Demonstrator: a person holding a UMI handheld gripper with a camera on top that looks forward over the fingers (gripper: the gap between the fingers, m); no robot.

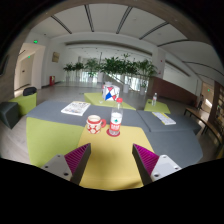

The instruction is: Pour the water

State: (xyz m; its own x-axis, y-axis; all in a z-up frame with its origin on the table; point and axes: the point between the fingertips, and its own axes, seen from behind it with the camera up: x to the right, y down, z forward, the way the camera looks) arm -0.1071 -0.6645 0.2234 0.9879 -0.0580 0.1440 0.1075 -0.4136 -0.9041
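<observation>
A small water bottle [116, 121] with a red label and white cap stands upright on the yellow-green table [60, 135], beyond my fingers. A red and white mug [94, 124] stands just left of it, close beside it. My gripper [112, 160] is open and empty, its two pink-padded fingers [76, 158] spread wide over the table's near part, well short of both objects.
A white paper or booklet [75, 108] lies on the table at the far left. A colourful sign card [111, 92] stands on a farther table. Potted plants [120, 68] line the back of the hall. A dark chair [10, 113] sits at the left.
</observation>
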